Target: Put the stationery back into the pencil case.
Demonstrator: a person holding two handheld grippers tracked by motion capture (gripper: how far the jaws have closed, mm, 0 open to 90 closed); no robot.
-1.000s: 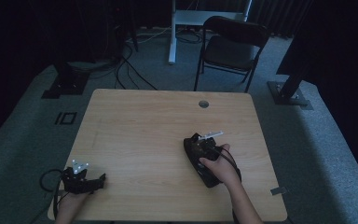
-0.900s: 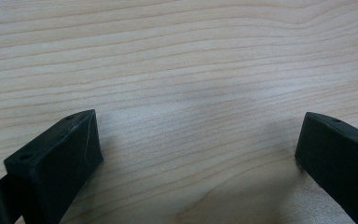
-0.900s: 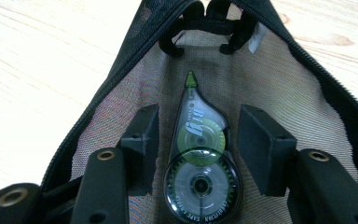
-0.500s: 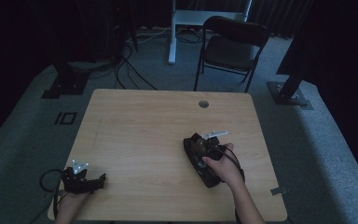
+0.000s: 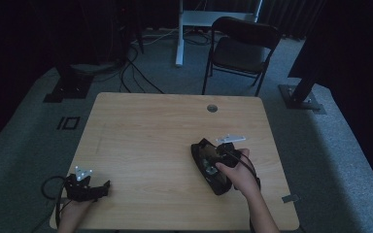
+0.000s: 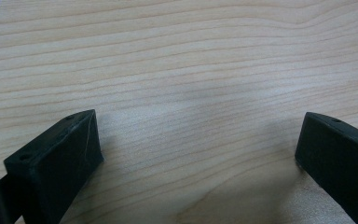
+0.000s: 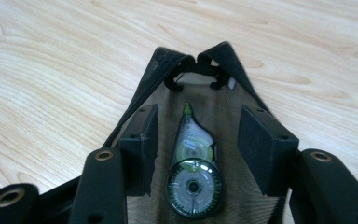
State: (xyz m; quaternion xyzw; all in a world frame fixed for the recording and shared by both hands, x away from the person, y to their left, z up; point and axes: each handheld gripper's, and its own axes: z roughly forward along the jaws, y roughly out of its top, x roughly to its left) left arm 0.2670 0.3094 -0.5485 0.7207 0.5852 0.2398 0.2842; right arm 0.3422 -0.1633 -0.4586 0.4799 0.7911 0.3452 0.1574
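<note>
A black pouch (image 5: 219, 186) lies open on the right half of the wooden table (image 5: 145, 131). Inside it, in the right gripper view, lies a clear correction-tape roller (image 7: 193, 165) with a green tip, on the pouch's brown lining between its black walls (image 7: 142, 95). My right gripper (image 5: 209, 156) reaches into the pouch's mouth. Its jaws stand either side of the roller (image 7: 199, 115), apart from it, so it is open. My left gripper (image 5: 105, 188) rests at the table's front left corner, open over bare wood (image 6: 199, 123).
A round cable hole (image 5: 212, 108) sits near the table's far edge. Beyond it stand a black chair (image 5: 243, 48) and a white post (image 5: 179, 34). Cables (image 5: 136, 73) run over the grey carpet at the back left. Metal stand feet (image 5: 301, 99) flank the table.
My right hand has lifted a little and shifted slightly toward the right over the pouch. The left gripper has stayed where it was.
</note>
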